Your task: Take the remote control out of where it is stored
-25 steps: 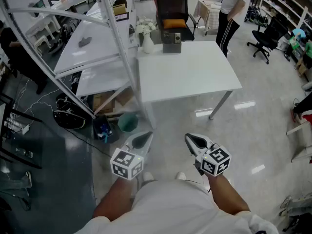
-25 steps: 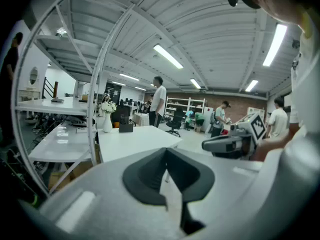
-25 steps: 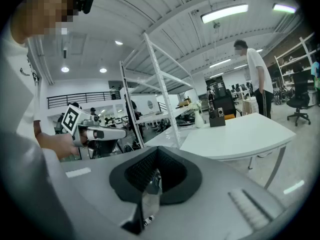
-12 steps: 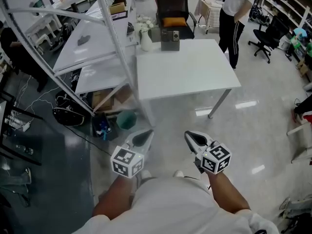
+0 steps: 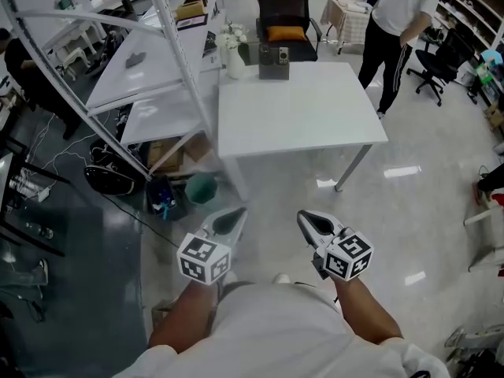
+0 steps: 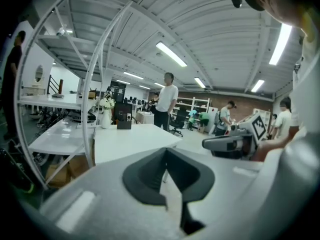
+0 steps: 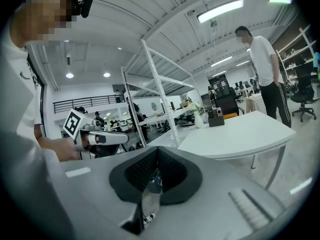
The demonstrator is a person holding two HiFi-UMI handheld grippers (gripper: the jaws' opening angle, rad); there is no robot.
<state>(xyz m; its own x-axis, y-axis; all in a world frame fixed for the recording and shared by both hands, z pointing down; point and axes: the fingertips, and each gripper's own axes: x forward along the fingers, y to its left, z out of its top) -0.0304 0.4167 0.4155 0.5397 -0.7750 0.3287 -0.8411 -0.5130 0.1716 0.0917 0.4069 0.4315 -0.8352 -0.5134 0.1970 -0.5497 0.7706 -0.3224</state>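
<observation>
Remote control: we cannot make it out at this range, so its colour and shape go unrecorded. A dark box stands upright at the far edge of the white table, just beside a vase of white flowers. The box front shows small pale marks. We cannot tell whether the remote sits in it.

Left gripper and right gripper are side by side, low over the glossy floor, well short of the table's near edge, both pointing toward it. We note each pair of jaws together, nothing between them.

A white rack stands left of the table. A black chair with an orange cushion stands behind the box.
</observation>
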